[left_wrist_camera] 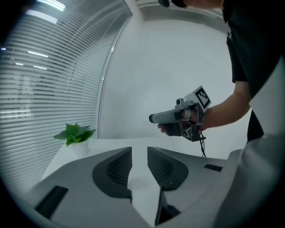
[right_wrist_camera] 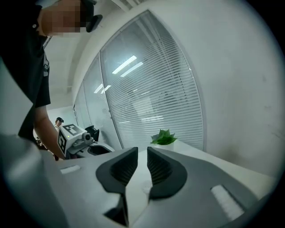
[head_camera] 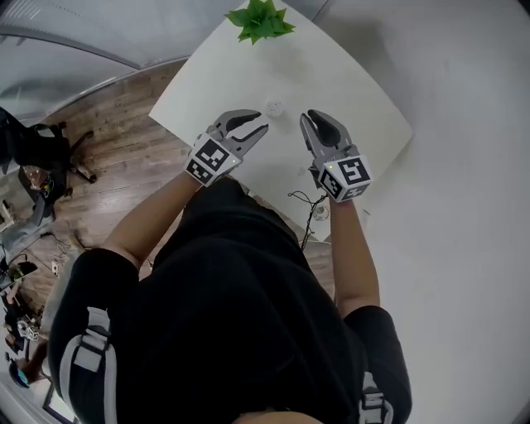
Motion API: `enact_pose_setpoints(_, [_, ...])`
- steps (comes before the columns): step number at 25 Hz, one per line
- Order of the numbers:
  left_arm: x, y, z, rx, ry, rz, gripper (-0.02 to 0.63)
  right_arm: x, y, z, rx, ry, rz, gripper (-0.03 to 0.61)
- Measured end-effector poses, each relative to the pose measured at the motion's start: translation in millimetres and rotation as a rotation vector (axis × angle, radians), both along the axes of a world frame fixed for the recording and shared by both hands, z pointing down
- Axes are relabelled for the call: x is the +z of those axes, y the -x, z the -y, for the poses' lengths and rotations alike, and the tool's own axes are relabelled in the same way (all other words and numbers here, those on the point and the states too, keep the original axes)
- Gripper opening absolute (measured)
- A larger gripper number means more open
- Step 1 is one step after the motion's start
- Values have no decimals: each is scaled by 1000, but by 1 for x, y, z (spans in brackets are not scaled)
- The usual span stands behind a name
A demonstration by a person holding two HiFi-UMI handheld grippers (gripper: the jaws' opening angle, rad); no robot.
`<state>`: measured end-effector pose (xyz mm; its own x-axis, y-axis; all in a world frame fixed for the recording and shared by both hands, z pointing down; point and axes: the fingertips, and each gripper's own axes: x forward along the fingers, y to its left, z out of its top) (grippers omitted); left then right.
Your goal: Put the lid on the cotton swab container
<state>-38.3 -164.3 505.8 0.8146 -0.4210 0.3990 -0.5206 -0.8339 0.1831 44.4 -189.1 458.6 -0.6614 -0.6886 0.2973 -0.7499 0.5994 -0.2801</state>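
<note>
Left gripper (head_camera: 261, 124) and right gripper (head_camera: 313, 118), each held in one of a person's hands, hang in the air above a white table (head_camera: 364, 108). Each gripper's own view shows its two jaws only a narrow gap apart with nothing between them, so neither holds anything. The cotton swab container (head_camera: 275, 108), small, round and white, stands on the table between and just beyond the two sets of tips, touched by neither. A potted green plant (head_camera: 261, 21) sits at the table's far edge. No loose lid shows anywhere on the table. With both tools empty, the lid is probably already on and the task looks done or nearly so. The container appears too small to confirm that its top is closed.
</note>
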Motion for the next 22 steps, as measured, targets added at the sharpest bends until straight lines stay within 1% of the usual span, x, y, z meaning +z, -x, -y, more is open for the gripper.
enact_pose_setpoints(3, [-47,-12,2,19,-64,-69,61,-38,-4,-15,22,-75,8,63])
enact_pose_setpoints(5, [-81,-20,3,26,-130,-102,25,-62,-5,-24,29,-122,10,54])
enact_pose_setpoints(7, [-117,-27,3,39,-197,-139,9,-86,-5,-32,37,-167,18,39])
enact_pose_setpoints(8, [-132,-30,3,46,-220,-161,9,-97,-6,-35,40,-187,26,25])
enact_pose_setpoints(10, [-157,-35,2,59,-252,-190,8,-116,-6,-40,46,-222,39,18])
enact_pose_setpoints(13, [-179,-38,2,68,-270,-197,8,-140,-5,-45,65,-269,40,11])
enact_pose_setpoints(17, [-203,-43,0,69,-252,-229,8,-173,-2,-46,94,-316,67,11])
enact_pose_setpoints(19, [-211,-43,1,73,-262,-241,8,-180,-2,-45,99,-328,70,11])
enact_pose_setpoints(22, [-219,-41,-2,78,-283,-238,8,-179,-4,-47,95,-332,42,11])
